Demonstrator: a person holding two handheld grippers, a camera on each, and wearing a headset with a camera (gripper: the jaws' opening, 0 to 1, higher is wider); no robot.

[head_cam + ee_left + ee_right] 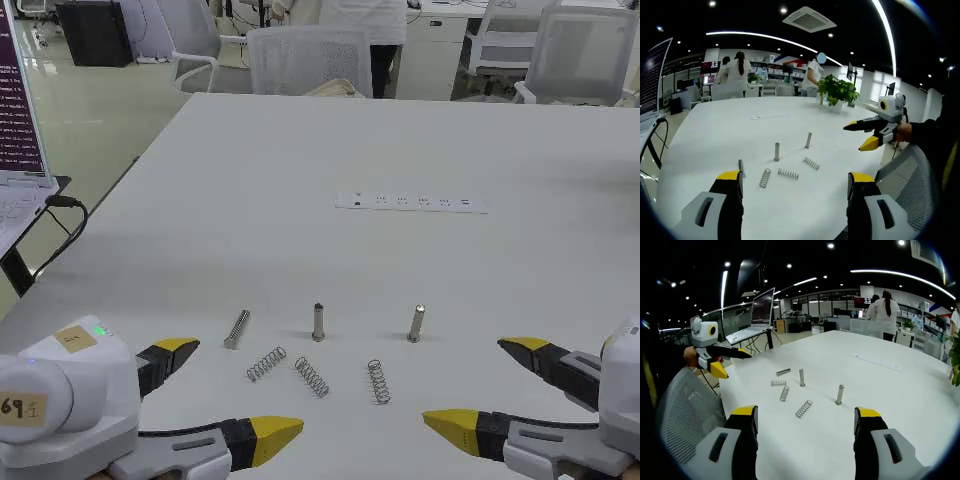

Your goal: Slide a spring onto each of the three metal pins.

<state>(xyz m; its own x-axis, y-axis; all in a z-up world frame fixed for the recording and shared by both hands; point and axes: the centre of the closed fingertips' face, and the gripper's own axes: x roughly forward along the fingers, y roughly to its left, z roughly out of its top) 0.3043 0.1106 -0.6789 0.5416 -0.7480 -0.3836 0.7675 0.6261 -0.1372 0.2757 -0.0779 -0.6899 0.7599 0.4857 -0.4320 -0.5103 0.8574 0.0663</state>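
Three metal pins stand in a row on the white table (300, 160). The left pin (237, 328) lies on its side; the middle pin (318, 322) and the right pin (416, 323) stand upright. In front of them lie three loose springs (266, 364) (311, 376) (378, 381). My left gripper (228, 392) hovers open near the front left of them, and my right gripper (483, 382) is open at the front right. Nothing sits between either pair of jaws. The left gripper view has the pins (776, 151) and springs (788, 174) ahead of its open gripper (795, 180); the right gripper view has them (801, 377) (803, 408) ahead of its own (807, 415).
A white power strip (412, 203) lies flat farther back on the table. A laptop (15, 150) with a cable stands off the left edge. Chairs (305, 60) line the far side. A potted plant (837, 90) stands at the table's far end, with people behind.
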